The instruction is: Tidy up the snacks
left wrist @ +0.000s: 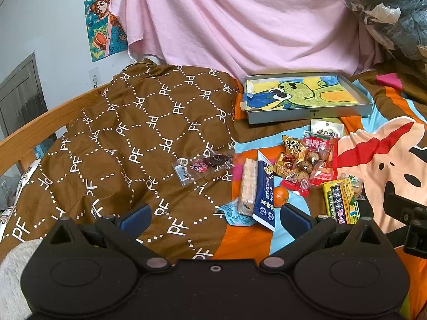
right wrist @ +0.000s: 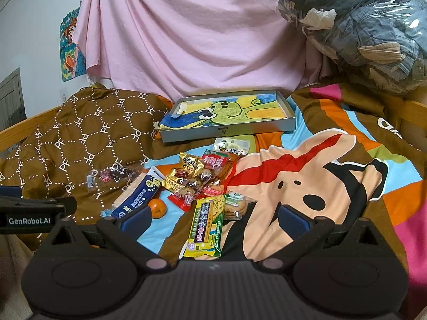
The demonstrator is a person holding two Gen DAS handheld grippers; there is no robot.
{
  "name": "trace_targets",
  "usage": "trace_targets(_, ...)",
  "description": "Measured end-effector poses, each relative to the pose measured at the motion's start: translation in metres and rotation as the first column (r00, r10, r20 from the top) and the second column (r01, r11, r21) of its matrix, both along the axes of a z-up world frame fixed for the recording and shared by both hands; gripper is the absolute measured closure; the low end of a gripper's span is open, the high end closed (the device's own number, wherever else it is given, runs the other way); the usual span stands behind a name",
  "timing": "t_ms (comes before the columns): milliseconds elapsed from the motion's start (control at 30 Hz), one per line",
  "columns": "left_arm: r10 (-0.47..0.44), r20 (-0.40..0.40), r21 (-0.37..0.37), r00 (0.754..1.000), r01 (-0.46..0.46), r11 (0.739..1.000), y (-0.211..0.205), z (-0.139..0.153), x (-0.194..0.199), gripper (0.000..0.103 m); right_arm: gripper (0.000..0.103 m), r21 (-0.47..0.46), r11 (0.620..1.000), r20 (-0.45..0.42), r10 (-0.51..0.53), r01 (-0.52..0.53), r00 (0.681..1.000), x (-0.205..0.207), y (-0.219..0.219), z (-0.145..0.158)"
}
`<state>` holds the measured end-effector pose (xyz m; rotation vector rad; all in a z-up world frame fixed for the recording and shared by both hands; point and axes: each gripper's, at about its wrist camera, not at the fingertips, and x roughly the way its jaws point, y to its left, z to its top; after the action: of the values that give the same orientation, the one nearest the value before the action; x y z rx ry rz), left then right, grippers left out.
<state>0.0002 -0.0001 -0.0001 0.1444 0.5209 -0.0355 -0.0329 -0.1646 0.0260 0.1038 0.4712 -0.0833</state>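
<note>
My left tongs (left wrist: 214,214) hang released over the bed, fingers spread wide with nothing between them; my right tongs (right wrist: 213,217) are likewise spread and empty.

At the back of the bed lies a shallow grey box tray (left wrist: 360,94), holding only a crayon drawing of a green cartoon creature (left wrist: 301,92) laid flat on its floor, one blue corner curling over the left rim. No snack is in it.

The snacks sit in a loose heap on the bedsheet (right wrist: 333,160) between the tray and my tongs. From the left: a clear packet of dark dried fruit (left wrist: 204,166) rests apart on the brown quilt (left wrist: 120,138), which is printed all over with "PF". Next, a clear-wrapped wafer bar (left wrist: 248,184) touches a blue-and-white packet (left wrist: 263,194) with Chinese print that I cannot read. A small orange (left wrist: 281,196) lies just beside that packet, close ahead of my left tongs' right finger. Behind it are a gold foil pack (left wrist: 289,157) and a red-edged clear packet of speckled quail eggs (left wrist: 315,165), with a white-label pack (left wrist: 327,129) nearer the tray. Rightmost, a yellow-green bar (right wrist: 206,226) reading "SUSHIZICAI" lies between my right tongs' fingers, its near end towards me, partly over a clear pack of biscuits (right wrist: 236,205).

My left tool's side reads "GenRobot.AI" (right wrist: 29,220).
</note>
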Motion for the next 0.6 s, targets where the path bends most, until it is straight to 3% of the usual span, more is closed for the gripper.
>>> trace_targets(267,0.004,-0.029,-0.005,1.0,-0.004,1.0,0.001,-0.002,0.003,0.001,0.0,0.012,1.0,-0.016,0.002,-0.002,1.0,0.002,-0.002,0.001)
trace_targets(600,0.041,-0.11,0.017,0.993,-0.04,0.999,0.001,-0.007,0.015,0.001,0.0,0.066,0.998,-0.138,-0.005,0.014,0.99,0.015,-0.007,-0.006)
